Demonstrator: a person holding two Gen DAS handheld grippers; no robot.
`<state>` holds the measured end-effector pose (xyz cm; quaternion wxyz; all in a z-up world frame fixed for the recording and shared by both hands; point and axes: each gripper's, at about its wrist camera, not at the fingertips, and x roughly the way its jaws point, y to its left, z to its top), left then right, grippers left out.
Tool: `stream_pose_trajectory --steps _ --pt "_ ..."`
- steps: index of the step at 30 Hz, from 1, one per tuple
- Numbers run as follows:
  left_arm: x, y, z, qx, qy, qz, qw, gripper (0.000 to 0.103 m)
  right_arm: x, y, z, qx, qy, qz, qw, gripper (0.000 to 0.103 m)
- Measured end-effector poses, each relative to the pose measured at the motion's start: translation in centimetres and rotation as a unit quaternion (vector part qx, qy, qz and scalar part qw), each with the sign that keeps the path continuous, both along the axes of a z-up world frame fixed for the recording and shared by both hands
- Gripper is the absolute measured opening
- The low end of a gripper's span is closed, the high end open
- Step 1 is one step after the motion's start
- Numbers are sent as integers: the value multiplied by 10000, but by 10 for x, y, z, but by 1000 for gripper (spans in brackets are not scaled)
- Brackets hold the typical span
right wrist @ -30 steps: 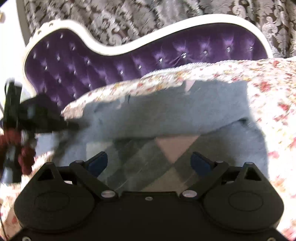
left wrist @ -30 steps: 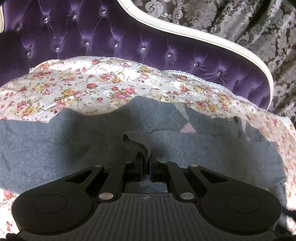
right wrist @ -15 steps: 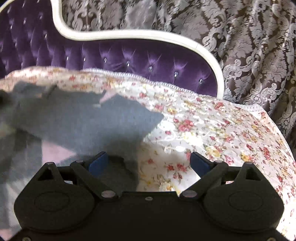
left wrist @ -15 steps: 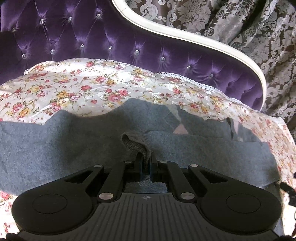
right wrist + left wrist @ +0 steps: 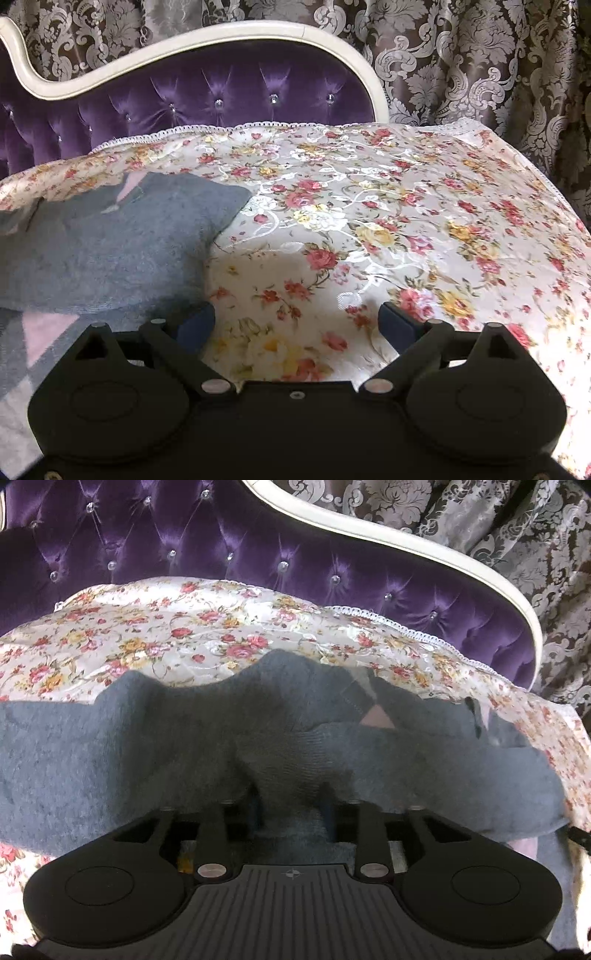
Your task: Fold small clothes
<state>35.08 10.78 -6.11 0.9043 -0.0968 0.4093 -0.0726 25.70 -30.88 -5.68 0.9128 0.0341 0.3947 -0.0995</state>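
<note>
- Grey sweater (image 5: 155, 746): lying on the floral bedspread (image 5: 369, 221), sleeve folded across the body; further folds likely remain.
- Left gripper (image 5: 291, 805): fingers parted around the sleeve, seemingly released.
- Right gripper (image 5: 297, 321): wide open, empty, beside the sweater's edge.

We see a grey sweater (image 5: 147, 738) with a pale pink diamond patch (image 5: 376, 720); its lower front shows pink and grey argyle (image 5: 40, 332). It lies on a cream bedspread (image 5: 369, 221) strewn with red, pink and yellow roses, edged in white lace. The tufted headboard (image 5: 258, 554) is purple with a cream frame. The curtain (image 5: 461, 55) is brown-and-silver damask. Both grippers are black, and the right gripper's pads (image 5: 395, 321) are blue.
</note>
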Motion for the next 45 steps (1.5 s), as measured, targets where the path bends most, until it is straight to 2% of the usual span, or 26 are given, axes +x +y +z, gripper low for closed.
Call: stream_pose_trajectory --steps 2,4,6,8,10,12,15,19,22,25,31,36,39,42,43,45 --pt "-3 3 -1 -69 -61 21 10000 40 -7 2 13 200 -123 -73 9997 96" --pt "-5 3 -1 -54 -83 40 9999 50 -13 8 30 384 -306 -179 9986 99" --pt "-6 1 -3 -4 -148 -25 9999 64 -12 19 46 508 -501 -199 9973 102" --pt "-8 -5 -5 110 -200 -140 9996 72 -8 39 61 584 -670 -134 9960 102" --pt "-9 -13 -7 326 -245 -262 9988 78 1 66 70 654 -595 -114 9960 102" --pt "-10 -23 -10 615 -282 -420 9968 86 15 94 70 730 -329 -6 9968 102" --pt "-13 -34 -14 973 -360 -514 9933 87 34 137 57 1057 -258 423 9932 102" --pt "-20 -31 -13 894 -352 -442 9944 87 40 182 30 1379 -292 632 9880 102" --pt "-32 -26 -7 918 -410 -414 9941 87 31 199 6 1232 -382 653 9895 102" --pt "-50 -21 0 900 -479 -366 9941 87 21 205 -14 806 -467 660 9935 102" --pt "-75 5 1 607 -338 105 9975 87 17 216 10 711 -837 885 9900 102" --pt "-78 41 14 371 -420 573 9968 86 38 227 12 542 -989 915 9894 102" --pt "-77 66 24 573 -592 891 9926 86 55 226 7 592 -792 822 9917 101" --pt "-72 94 29 870 -579 1338 9855 84 72 220 -8 611 -299 602 9959 101" --pt "-70 103 29 890 -570 1446 9838 82 77 218 -14 639 -78 529 9965 102" --pt "-67 128 28 784 -502 1685 9813 75 76 223 -17 383 -64 616 9973 103"
